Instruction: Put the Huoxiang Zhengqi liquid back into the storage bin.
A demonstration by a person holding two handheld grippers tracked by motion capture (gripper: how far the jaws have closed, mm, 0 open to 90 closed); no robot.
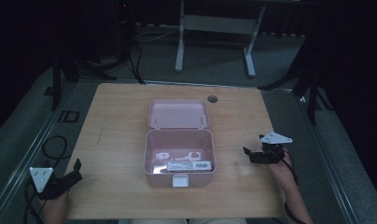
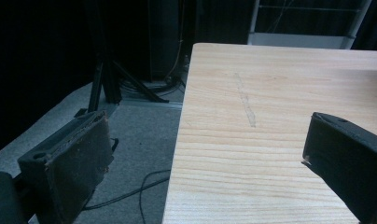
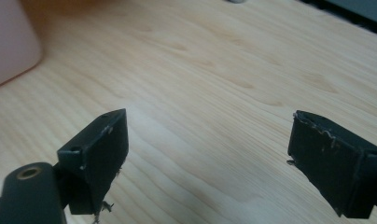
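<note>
High view has the pink box sitting mid-table with its lid thrown back flat behind it, and everything else is best placed from that box. Inside it, on the floor of the tub, lie a white labelled packet toward the front wall and a couple of pale small items just behind the packet; I can't make out what those are. A white latch sits at the middle of the box's front face.

The right gripper rests to the right of the box, near it but apart, jaws spread wide and holding nothing; the right gripper view confirms the gap, with bare wood between the pads and a pink corner of the box off at the upper left. The left gripper is well apart from the box, off its front-left, out at the table edge, likewise spread and empty; the left gripper view looks along that edge.

From where I stand, the work looks to be about the box's contents or its lid. I'd judge the right gripper the better placed. To do it well, come over the right wall from above rather than sideways, keep the jaws wide until they straddle the packet, and bring the left one in to steady the front-left corner so the light tub doesn't skid.
</note>
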